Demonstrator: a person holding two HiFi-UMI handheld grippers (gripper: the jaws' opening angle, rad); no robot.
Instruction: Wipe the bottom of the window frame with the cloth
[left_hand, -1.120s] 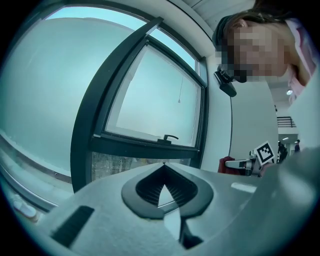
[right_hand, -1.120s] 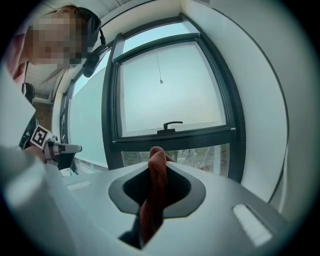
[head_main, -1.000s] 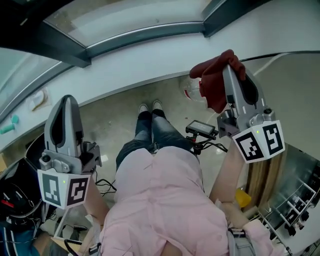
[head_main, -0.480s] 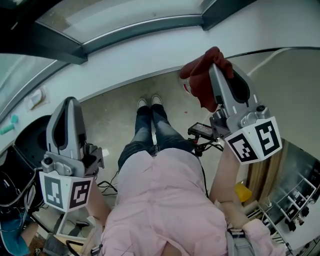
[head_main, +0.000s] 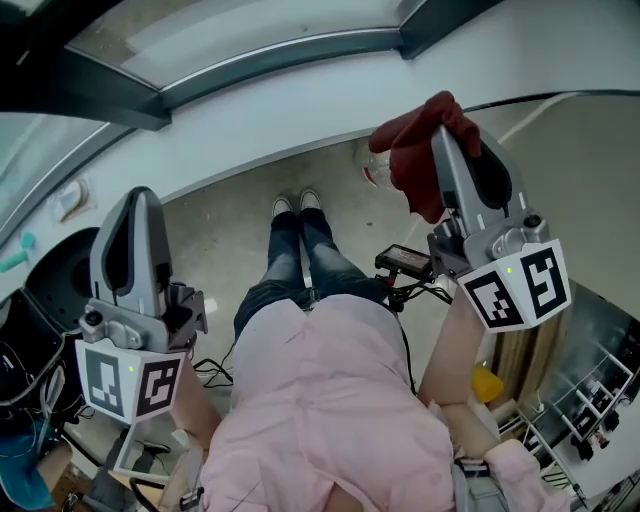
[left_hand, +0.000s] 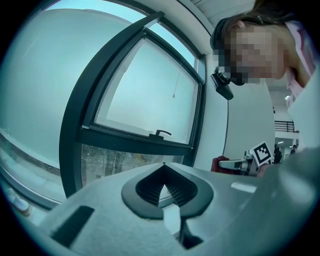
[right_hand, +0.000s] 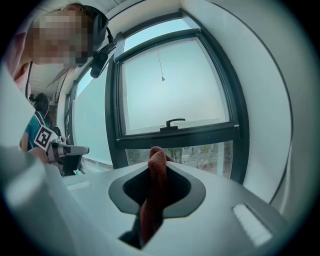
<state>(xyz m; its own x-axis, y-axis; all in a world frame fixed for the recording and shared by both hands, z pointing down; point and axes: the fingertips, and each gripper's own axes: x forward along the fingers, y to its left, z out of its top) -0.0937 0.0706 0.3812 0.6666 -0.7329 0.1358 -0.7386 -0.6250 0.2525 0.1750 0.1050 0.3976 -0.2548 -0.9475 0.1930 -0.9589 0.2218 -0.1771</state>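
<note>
My right gripper (head_main: 447, 125) is shut on a dark red cloth (head_main: 415, 150), which bunches over its tip and hangs to the left. In the right gripper view the cloth (right_hand: 155, 190) is pinched between the jaws, in front of the dark window frame (right_hand: 180, 135) with its handle (right_hand: 175, 121). The gripper is still a little short of the frame's bottom bar. My left gripper (head_main: 135, 225) is held lower at the left, shut and holding nothing. In the left gripper view the closed jaws (left_hand: 163, 186) point at the window frame (left_hand: 135, 145).
A white sill and wall (head_main: 260, 110) run below the dark frame (head_main: 120, 100). Below are the person's legs and shoes (head_main: 295, 210), a small device (head_main: 403, 262), cables and a black bag (head_main: 40, 290) at left. A wire rack (head_main: 590, 420) stands at the lower right.
The right gripper with the cloth shifted slightly left and up, then back right; it stays close under the sill. The left gripper barely moved.
</note>
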